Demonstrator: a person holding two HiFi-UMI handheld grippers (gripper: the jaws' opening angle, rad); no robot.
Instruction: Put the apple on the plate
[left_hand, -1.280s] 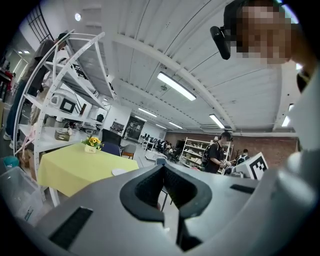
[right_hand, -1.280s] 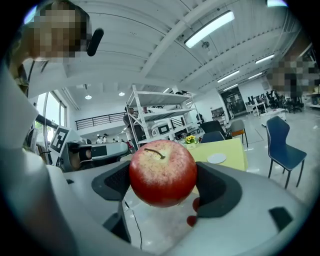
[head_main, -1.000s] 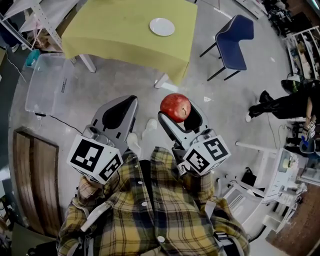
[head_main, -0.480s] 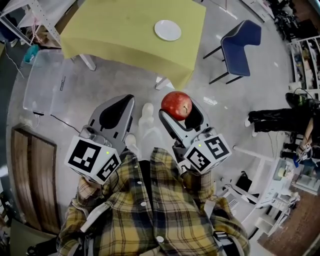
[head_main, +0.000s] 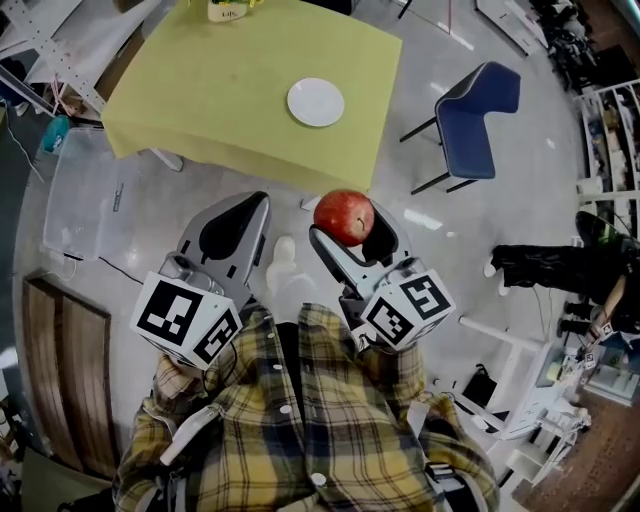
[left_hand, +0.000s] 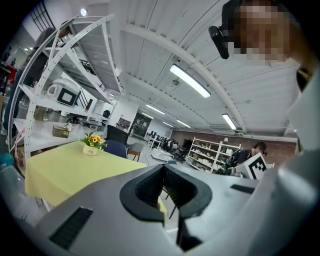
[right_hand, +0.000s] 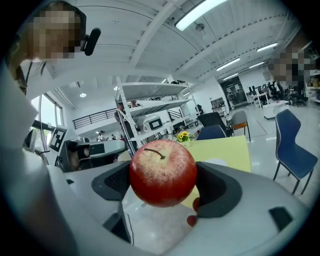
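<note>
Compared with half a second ago, the yellow table (head_main: 230, 90) and the white plate (head_main: 316, 102) sit lower in the head view, nearer my grippers, and a flower pot (head_main: 228, 9) now shows at the table's far edge. From above, the plate lies on the table's right half, its white face showing whole. The apple (head_main: 344, 216) is off the table, just short of its near edge, clamped in the right gripper (head_main: 350, 226). The left gripper (head_main: 232, 230) hangs beside it on the left, its jaws together on nothing. A clear bin (head_main: 75, 190) rests on the floor left of the table, and a blue chair (head_main: 480, 100) stands to its right.

Left gripper view: the left gripper (left_hand: 164, 192) is closed with nothing between its jaws. Only this view gives the pot (left_hand: 91, 149) from the side, holding yellow flowers on the table (left_hand: 60, 172).

Right gripper view: the jaws of the right gripper (right_hand: 165, 186) press both sides of the apple (right_hand: 162, 172), stem up. The table (right_hand: 227, 149) lies beyond it, and the chair (right_hand: 292, 145) is to the right.
</note>
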